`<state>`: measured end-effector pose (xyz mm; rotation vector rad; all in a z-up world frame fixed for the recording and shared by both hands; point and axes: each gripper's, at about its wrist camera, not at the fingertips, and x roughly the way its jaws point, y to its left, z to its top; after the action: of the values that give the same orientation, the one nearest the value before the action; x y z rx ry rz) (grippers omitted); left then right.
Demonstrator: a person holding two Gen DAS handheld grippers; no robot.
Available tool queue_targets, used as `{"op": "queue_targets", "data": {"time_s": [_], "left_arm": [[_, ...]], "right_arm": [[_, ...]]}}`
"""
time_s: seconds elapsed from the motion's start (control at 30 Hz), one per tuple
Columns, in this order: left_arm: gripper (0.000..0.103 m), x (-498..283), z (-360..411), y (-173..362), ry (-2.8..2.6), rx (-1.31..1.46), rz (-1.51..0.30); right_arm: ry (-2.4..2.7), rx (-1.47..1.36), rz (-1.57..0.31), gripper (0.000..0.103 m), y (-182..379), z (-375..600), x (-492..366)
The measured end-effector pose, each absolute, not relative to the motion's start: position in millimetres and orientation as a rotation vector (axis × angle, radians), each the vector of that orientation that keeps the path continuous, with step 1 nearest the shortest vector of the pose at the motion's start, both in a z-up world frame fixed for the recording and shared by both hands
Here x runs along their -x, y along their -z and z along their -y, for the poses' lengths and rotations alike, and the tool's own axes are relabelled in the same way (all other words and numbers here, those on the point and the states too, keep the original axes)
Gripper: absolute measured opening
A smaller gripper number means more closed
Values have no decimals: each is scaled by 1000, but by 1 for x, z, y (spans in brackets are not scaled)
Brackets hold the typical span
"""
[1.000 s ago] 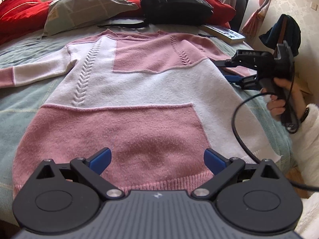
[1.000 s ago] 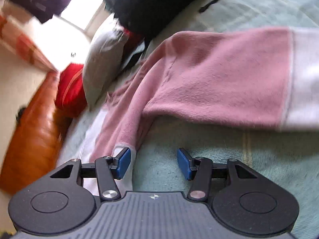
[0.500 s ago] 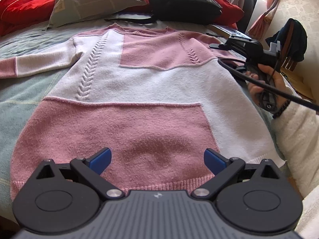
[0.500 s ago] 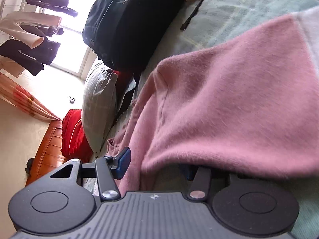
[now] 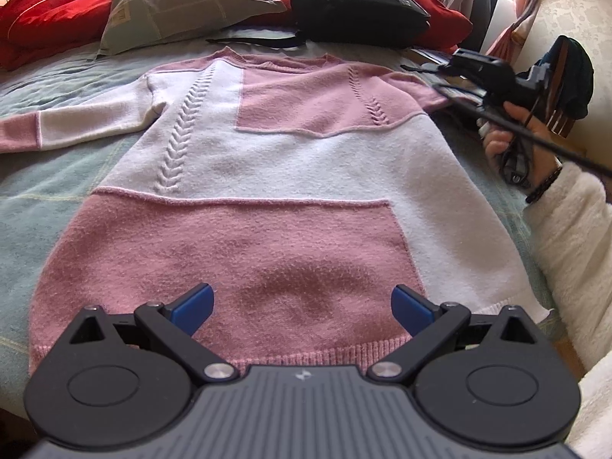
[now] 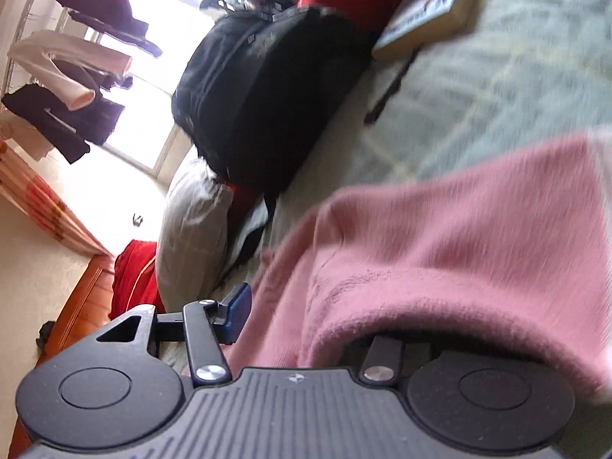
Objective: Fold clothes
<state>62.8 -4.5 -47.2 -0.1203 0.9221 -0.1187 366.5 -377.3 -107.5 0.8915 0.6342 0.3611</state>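
On the green bed, my left gripper gapes wide over the sweater; its pink sleeve drapes between my right gripper's parted fingers.

Left gripper: black body, blue pads, silver screws; right hand wore fluffy white sleeve, dark bracelet

A bed with a pale green checked cover fills the scene. At its far end lie red cushions, a grey pillow and a black backpack; a book rests on the cover near the backpack. A cream patterned wall stands on the right, beside an orange-striped curtain. The right wrist view shows a bright window with dark and white clothes hanging before it, and an orange wooden headboard.
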Motion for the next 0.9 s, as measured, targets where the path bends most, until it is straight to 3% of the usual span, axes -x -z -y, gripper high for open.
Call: {"op": "queue_targets", "data": {"time_s": [0.27, 0.43, 0.63, 0.7, 0.9], "left_arm": [[99, -62, 8, 46, 129, 115, -914], [99, -61, 11, 45, 139, 114, -911], [99, -59, 18, 43, 160, 104, -905], [99, -58, 20, 43, 167, 99, -906], [99, -53, 33, 42, 209, 82, -899]], "right_arm": [[-318, -778, -608, 57, 71, 411, -385], [-320, -733, -673, 58, 77, 410, -401], [-370, -720, -781, 65, 94, 405, -371], [-378, -705, -787, 71, 97, 407, -351], [-334, -621, -762, 79, 104, 420, -285]]}}
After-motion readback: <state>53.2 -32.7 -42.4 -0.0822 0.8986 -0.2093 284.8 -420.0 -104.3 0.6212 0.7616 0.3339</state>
